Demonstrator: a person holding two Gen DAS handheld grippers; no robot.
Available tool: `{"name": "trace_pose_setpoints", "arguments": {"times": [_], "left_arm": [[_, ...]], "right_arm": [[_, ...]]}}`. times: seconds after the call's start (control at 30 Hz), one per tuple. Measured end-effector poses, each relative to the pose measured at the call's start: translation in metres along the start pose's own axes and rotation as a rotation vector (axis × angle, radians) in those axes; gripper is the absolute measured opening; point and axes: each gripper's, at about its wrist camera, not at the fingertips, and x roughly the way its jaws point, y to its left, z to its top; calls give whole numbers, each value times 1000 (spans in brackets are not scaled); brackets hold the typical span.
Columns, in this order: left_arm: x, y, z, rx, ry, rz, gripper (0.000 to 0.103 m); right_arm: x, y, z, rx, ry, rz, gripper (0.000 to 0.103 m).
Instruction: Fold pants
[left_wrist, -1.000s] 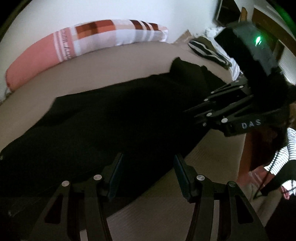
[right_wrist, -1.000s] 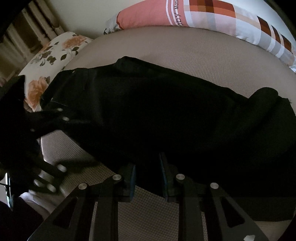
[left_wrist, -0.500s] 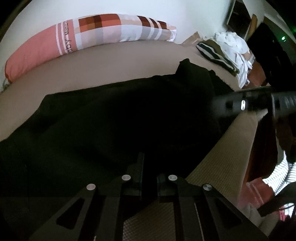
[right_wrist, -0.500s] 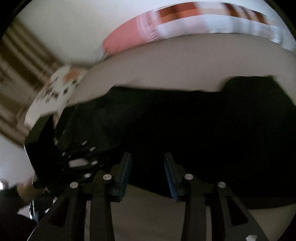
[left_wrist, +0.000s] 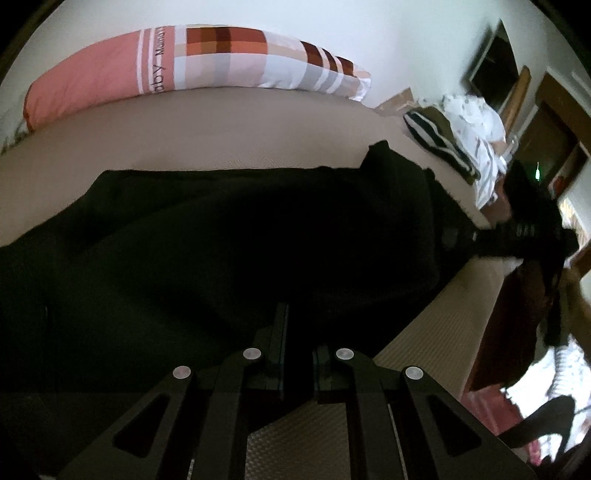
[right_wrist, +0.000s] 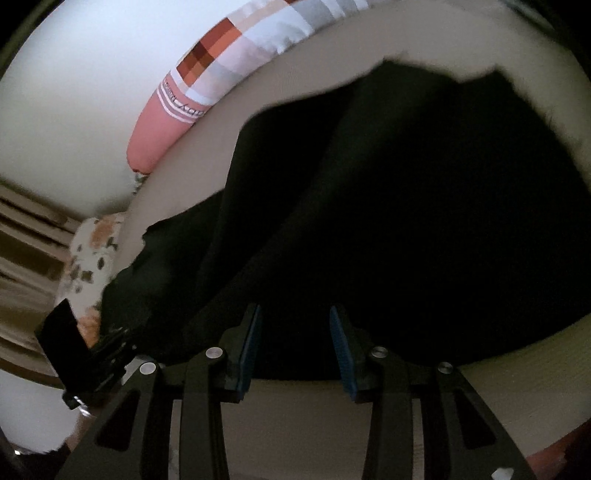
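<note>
Seen first from the left wrist, the black pants (left_wrist: 240, 236) are spread lengthwise across a beige bed (left_wrist: 229, 133), whose cover is woven in a fine ribbed grid. The cloth is matte and dark, with soft folds barely made out in the shadow. The left gripper (left_wrist: 295, 339) is brought together on the near edge of the pants, its black angular fingers (left_wrist: 279, 343) nearly meeting with fabric pinched between them; round silver rivets are set along its arms. A long bolster pillow (left_wrist: 192, 59), salmon at one end and checked in rust, grey and white at the other, is laid against the pale wall. At the far right a striped garment (left_wrist: 439, 144) and crumpled white laundry (left_wrist: 476, 129) are heaped near the bed's corner. The right gripper (left_wrist: 517, 236) is glimpsed there as a dark blurred shape at the pants' far end.

Seen next from the right wrist, the pants (right_wrist: 406, 203) fill most of the frame, one leg lying over the other in a long diagonal ridge. The right gripper (right_wrist: 295, 343) is held with its jaws parted, having just been opening; blue ridged pads (right_wrist: 249, 343) line the fingers, and the hem of the pants lies between them without being pressed. A floral pillow (right_wrist: 88, 254) is seen at the left, and beside it the left gripper (right_wrist: 110, 347) is clamped at the pants' other end.
</note>
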Motion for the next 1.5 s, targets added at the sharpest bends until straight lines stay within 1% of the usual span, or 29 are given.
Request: {"name": "trace_pose_setpoints", "arguments": {"times": [0.07, 0.13, 0.23, 0.3, 0.37, 0.53, 0.6, 0.67, 0.73, 0.83, 0.97, 1.03, 1.1, 1.17, 1.23, 1.3, 1.37, 1.5], "left_arm": [[-1, 1, 1, -11, -5, -2, 10], [-2, 1, 2, -11, -6, -2, 10], [-3, 2, 3, -15, -6, 1, 10], [-4, 3, 4, -21, -7, 4, 10], [-4, 4, 4, -23, -7, 6, 10], [-2, 5, 1, -31, 3, 2, 10], [0, 6, 1, -38, 7, 0, 10], [1, 8, 1, -48, 11, -4, 10], [3, 8, -1, -56, 16, -7, 10], [5, 9, -2, -62, 24, -7, 10], [8, 11, -3, -79, 28, -12, 10], [9, 11, -3, -80, 31, -13, 10], [9, 11, -2, -82, 33, -13, 10], [9, 12, -1, -86, 34, -17, 10], [9, 14, -1, -92, 36, -21, 10], [10, 14, -1, -93, 38, -22, 10], [9, 14, -1, -91, 37, -21, 10], [10, 15, -2, -106, 38, -25, 10]], "right_arm": [[6, -2, -4, 33, -15, 62, 37], [10, -3, -2, 52, -29, 91, 37], [13, -7, 13, 91, -75, 115, 36], [12, -12, 27, 115, -120, 108, 37], [10, -17, 44, 135, -169, 74, 37], [4, -21, 84, 114, -224, 17, 37], [3, -20, 96, 90, -229, 2, 37], [4, -10, 111, 50, -236, -28, 37], [7, 1, 123, 19, -235, -19, 37], [17, 12, 141, -9, -181, 35, 36], [28, 14, 148, -43, -143, -1, 36], [23, 11, 145, -39, -150, 5, 36], [10, 6, 139, -11, -188, 31, 37], [-8, -3, 125, 26, -219, 53, 37], [-19, -9, 106, 53, -227, 50, 37], [-24, -14, 82, 80, -208, 64, 37], [-23, -20, 52, 121, -163, 83, 37], [-6, -22, 7, 189, -69, 170, 37]]}}
